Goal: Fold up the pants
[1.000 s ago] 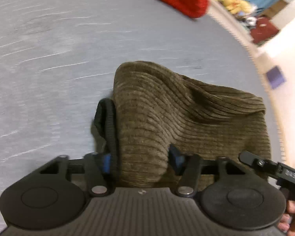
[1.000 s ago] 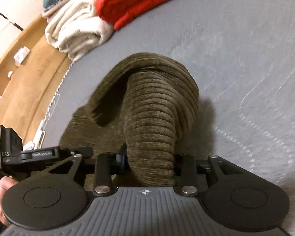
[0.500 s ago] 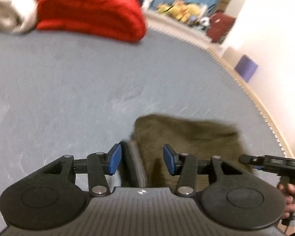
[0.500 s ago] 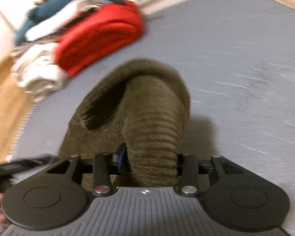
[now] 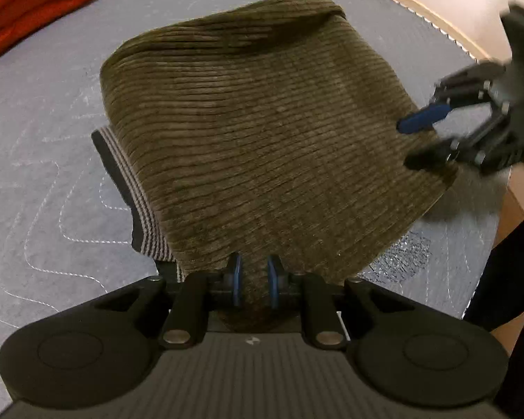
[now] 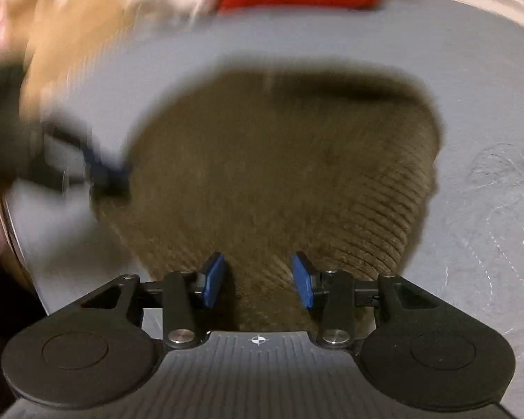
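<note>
Though blurred rightward, left gripper [image 5: 254,283] jaws clamped on pants [image 5: 262,139], right gripper [image 6: 258,281] jaws apart.

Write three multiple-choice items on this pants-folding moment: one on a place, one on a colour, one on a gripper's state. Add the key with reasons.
1. Where does the red folded cloth lie in the left wrist view?
A. upper left, apart from the pants
B. on top of the pants
C. between the left gripper's fingers

2. What colour are the corduroy pants?
A. white
B. olive brown
C. bright red

3. How does the left gripper stand?
A. wide open above bare mat
B. out of view
C. shut on a fold of the pants

Key:
1 A: grey quilted mat shows between the red cloth and the pants.
2 B: the ribbed fabric reads olive brown in both views.
3 C: its blue pads pinch fabric, while the right gripper has its pads spread apart.
</note>
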A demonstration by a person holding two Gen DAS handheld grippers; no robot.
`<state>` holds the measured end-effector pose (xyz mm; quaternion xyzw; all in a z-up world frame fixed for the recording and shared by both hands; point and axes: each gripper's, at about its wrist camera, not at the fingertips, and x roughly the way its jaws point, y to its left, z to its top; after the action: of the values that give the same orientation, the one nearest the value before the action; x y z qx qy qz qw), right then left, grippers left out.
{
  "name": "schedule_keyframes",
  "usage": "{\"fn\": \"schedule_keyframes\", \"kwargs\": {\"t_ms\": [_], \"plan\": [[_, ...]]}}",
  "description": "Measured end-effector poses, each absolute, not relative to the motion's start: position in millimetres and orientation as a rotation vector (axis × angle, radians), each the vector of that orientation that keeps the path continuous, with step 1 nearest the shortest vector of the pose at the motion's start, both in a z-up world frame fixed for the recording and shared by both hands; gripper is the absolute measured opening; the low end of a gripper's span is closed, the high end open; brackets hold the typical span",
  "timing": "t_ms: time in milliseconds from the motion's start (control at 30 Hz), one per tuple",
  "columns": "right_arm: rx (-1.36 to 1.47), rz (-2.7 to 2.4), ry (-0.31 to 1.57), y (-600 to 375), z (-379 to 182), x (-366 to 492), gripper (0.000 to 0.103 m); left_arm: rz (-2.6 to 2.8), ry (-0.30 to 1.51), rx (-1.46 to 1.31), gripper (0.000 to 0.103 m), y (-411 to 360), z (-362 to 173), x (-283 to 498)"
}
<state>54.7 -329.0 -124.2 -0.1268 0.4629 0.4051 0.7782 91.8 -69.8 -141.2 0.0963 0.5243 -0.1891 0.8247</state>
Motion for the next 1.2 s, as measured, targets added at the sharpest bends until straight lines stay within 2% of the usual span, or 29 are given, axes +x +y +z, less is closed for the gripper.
{"fn": "schedule_keyframes", "kwargs": {"t_ms": [67,133,167,200,267,333,467,567,633,667,733,800,833,900,1000,1033,1100,1200], "plan": [[-0.176,0.886,1.031,-337.0,-111.1,70.6,0.045,-0.399,1.054,0.185,0.019,-70.5,-129.7,92.3],[-0.047,0.864,0.985,-354.4,-96.3,93.0,0.043,-0.407,0.968,0.133,0.021,-70.7,-117.0,90.9],[0.007,0.811,0.936,-364.0,-89.2,105.2,0.046,-0.414,0.938,0.103,0.022,-70.7,-112.2,92.2],[0.062,0.741,0.885,-375.4,-85.0,117.3,0.05,-0.414,0.915,0.077,0.022,-70.4,-109.2,95.1],[0.193,0.579,0.827,-390.0,-86.6,145.0,0.072,-0.396,0.921,0.062,0.022,-64.8,-115.1,100.7],[0.332,0.477,0.854,-400.3,-103.4,173.8,0.079,-0.358,0.978,0.094,0.022,-65.4,-128.3,114.5],[0.583,0.435,1.022,-410.2,-156.5,212.9,0.082,-0.356,1.026,0.099,0.022,-62.5,-151.0,119.5],[0.63,0.388,1.072,-401.6,-178.1,232.6,0.083,-0.363,1.02,0.077,0.022,-59.8,-151.3,121.3],[0.664,0.358,1.064,-399.2,-182.8,240.6,0.077,-0.367,1.012,0.056,0.021,-55.9,-149.5,109.2],[0.68,0.343,1.05,-399.6,-182.6,239.9,0.067,-0.369,1.009,0.052,0.021,-56.6,-150.5,108.1],[0.697,0.324,1.021,-397.0,-187.0,245.4,0.056,-0.371,1.003,0.05,0.021,-59.5,-147.4,103.1],[0.702,0.307,0.988,-393.2,-186.3,251.9,0.05,-0.366,1.004,0.046,0.021,-62.8,-149.6,103.1],[0.706,0.294,0.964,-392.0,-186.6,254.5,0.043,-0.364,1.006,0.043,0.021,-62.6,-149.3,100.6],[0.644,0.234,0.914,-387.2,-182.1,259.0,0.005,-0.368,1.005,0.036,0.021,-62.7,-148.0,95.1],[0.589,0.21,0.979,-382.4,-194.9,269.9,0.006,-0.373,1.012,0.033,0.022,-61.9,-147.1,97.5],[0.579,0.213,0.974,-381.6,-191.3,268.7,0.007,-0.384,1.021,0.022,0.026,-60.0,-144.7,99.9],[0.51,0.21,0.918,-375.2,-171.4,262.9,0.009,-0.398,1.01,0.005,0.029,-56.7,-135.3,102.8],[0.4,0.258,0.784,-374.2,-130.2,238.8,0.012,-0.367,0.9,-0.04,0.029,-45.5,-111.2,109.9]]}}
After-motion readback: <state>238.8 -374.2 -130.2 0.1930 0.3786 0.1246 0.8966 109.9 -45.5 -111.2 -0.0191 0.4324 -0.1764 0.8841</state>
